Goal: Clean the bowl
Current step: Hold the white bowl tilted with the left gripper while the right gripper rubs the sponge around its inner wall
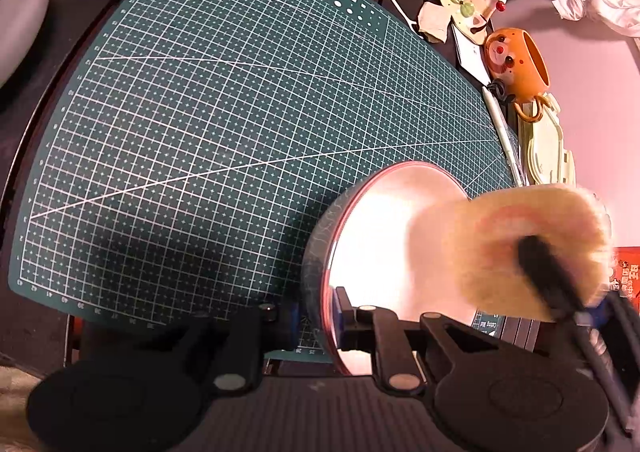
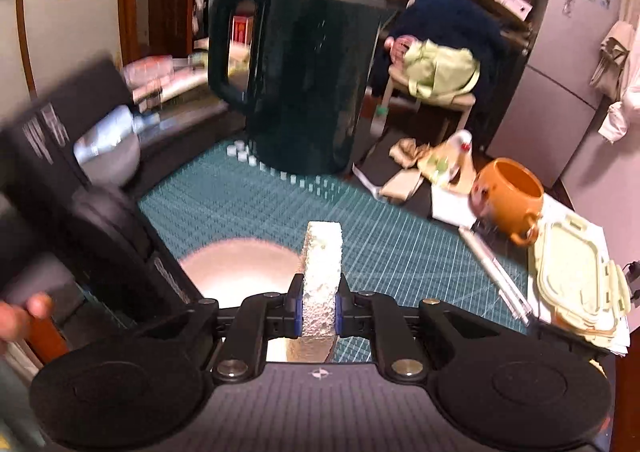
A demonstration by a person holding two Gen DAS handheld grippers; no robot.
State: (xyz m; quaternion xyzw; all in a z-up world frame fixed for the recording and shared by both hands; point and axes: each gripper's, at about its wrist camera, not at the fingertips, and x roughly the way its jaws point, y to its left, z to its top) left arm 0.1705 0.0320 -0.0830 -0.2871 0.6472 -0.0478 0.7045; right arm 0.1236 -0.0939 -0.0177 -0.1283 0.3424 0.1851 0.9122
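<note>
A shiny metal bowl (image 1: 384, 252) stands tilted on the green cutting mat (image 1: 200, 131). My left gripper (image 1: 316, 316) is shut on the bowl's rim, one finger outside and one inside. A cream sponge (image 1: 532, 244) held by the other gripper hovers at the bowl's right side, blurred by motion. In the right wrist view my right gripper (image 2: 318, 308) is shut on the white sponge (image 2: 322, 272), which stands upright over the bowl (image 2: 240, 268). The left gripper's black body (image 2: 100, 244) is at the left, blurred.
A big dark jug (image 2: 308, 79) stands at the mat's far edge. An orange mug (image 2: 508, 195), a pale green lidded box (image 2: 576, 284), a pen (image 2: 496, 272) and crumpled wrappers (image 2: 424, 163) lie to the right. A grey bowl (image 2: 108, 155) sits at the left.
</note>
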